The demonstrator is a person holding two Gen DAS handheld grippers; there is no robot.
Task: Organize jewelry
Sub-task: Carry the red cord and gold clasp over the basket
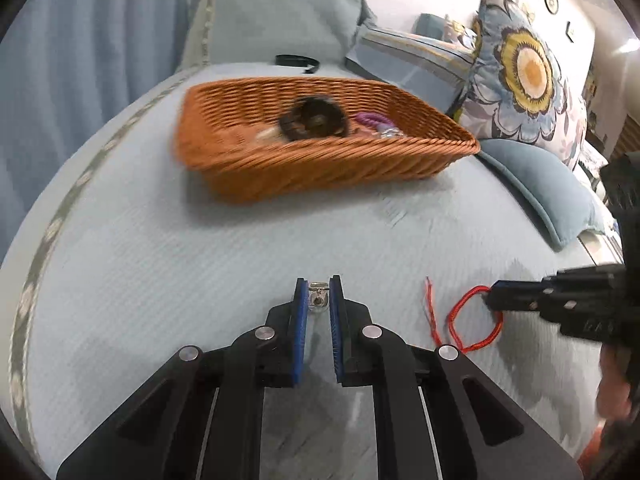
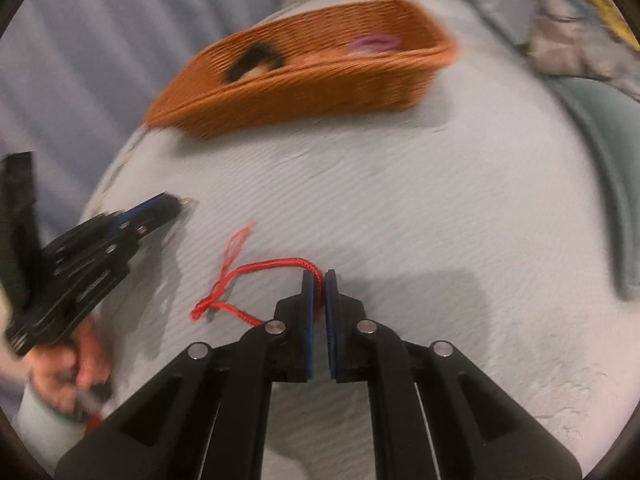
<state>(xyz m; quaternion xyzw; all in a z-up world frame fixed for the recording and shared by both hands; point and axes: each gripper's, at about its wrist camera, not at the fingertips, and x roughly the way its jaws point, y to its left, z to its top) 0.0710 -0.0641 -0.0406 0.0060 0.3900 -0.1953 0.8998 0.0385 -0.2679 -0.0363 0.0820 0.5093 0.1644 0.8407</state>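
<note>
1. The left gripper [image 1: 319, 294] points down at the pale blue bedspread [image 1: 160, 280], its blue pads closed on a small clear and silver charm [image 1: 318, 299] held right at the fingertips.
2. The right gripper [image 2: 319, 280] is just to the right of the left one, also angled down at the bedspread, its pads pinched shut on a red cord [image 2: 276, 264].
3. The cord forms a loop that trails off to the left of the right gripper's tips, ending in a knot and two loose frayed tails lying on the fabric between the two grippers.
4. From the left gripper's side, the cord [image 1: 472, 320] lies just right of its fingers, with the right gripper [image 1: 490, 300] holding the loop's far edge.
5. An orange wicker basket [image 1: 320, 168] sits on the bedspread well ahead of both grippers.
6. Inside the basket lie a dark round scrunchie [image 1: 312, 118], a purple hair tie [image 1: 374, 120] to its right, and something small and shiny beside that, too blurred to name.
7. A black band [image 1: 296, 60] lies on the bedspread beyond the basket.
8. Pillows are stacked ahead and to the right of the left gripper, a floral pillow [image 1: 524, 72] among them.
9. A hand [image 2: 72, 368] holds the left gripper's handle, seen low on the left from the right gripper.
</note>
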